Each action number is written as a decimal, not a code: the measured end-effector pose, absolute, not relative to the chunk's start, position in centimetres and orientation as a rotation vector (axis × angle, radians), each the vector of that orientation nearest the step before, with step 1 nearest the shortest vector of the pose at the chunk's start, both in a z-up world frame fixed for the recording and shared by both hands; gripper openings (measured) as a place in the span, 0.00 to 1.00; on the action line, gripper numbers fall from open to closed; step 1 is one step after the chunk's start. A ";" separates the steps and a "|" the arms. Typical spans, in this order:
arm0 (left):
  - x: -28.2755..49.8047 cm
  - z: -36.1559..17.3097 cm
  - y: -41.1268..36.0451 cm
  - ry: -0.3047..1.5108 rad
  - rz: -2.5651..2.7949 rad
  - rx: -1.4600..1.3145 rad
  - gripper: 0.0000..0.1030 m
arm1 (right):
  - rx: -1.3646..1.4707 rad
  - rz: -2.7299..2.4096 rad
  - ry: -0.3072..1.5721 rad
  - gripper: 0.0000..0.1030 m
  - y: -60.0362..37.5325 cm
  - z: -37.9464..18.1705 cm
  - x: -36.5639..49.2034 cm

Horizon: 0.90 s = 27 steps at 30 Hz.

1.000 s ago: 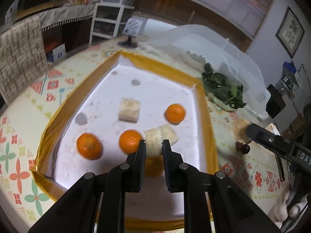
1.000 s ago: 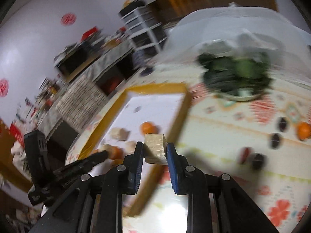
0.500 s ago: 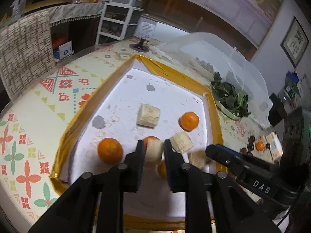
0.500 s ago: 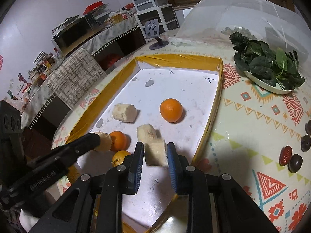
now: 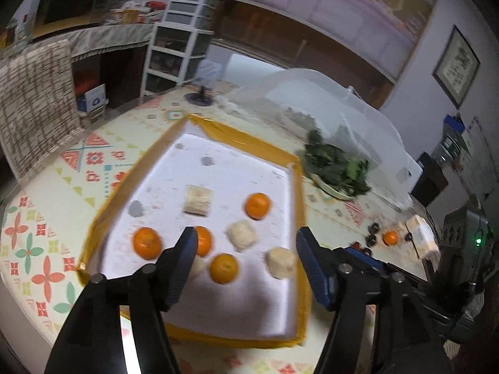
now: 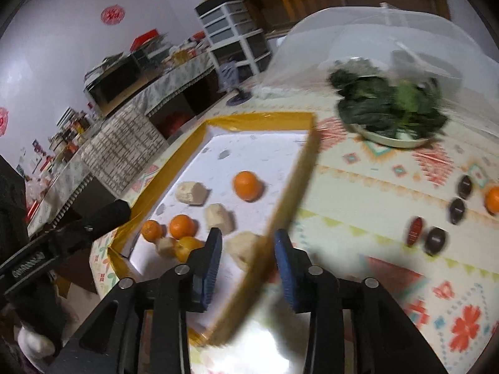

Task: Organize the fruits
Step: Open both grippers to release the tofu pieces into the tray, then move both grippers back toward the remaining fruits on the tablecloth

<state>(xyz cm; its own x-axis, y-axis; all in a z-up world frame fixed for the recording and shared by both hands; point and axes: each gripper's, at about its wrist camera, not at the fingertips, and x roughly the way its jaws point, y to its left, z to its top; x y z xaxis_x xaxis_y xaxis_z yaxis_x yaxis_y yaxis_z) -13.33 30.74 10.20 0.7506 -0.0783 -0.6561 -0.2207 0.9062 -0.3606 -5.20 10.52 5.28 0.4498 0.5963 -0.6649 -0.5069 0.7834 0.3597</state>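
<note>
Both my tools are released and empty: left tool, right tool. Oranges and pale chunks sit in the yellow-rimmed tray, kept together on the counter.

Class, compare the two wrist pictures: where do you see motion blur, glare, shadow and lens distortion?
Left wrist view: fisheye bends the room, the tray rim and greens are smeared, and a shadow darkens the tray floor near the left gripper. Right wrist view: the tray's near rim and greens streak with blur, and glare whitens the table below the right gripper.
</note>
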 end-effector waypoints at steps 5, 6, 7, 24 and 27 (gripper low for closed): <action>-12.5 10.2 26.6 0.772 -0.005 -0.403 0.70 | 0.163 0.588 0.850 0.44 4.1 5.2 -5.2; -12.3 10.2 25.6 0.781 -0.029 -0.393 0.70 | 0.171 0.556 0.849 0.44 2.4 5.1 -5.2; -12.1 10.1 24.5 0.788 -0.054 -0.382 0.70 | 0.179 0.526 0.848 0.44 0.9 4.9 -5.1; -7.8 7.4 14.1 0.888 -0.234 -0.258 0.70 | 0.204 0.297 0.807 0.44 -13.9 3.9 3.8; -7.3 6.9 14.4 0.899 -0.218 -0.258 0.70 | 0.141 0.350 0.823 0.44 -12.1 3.4 6.2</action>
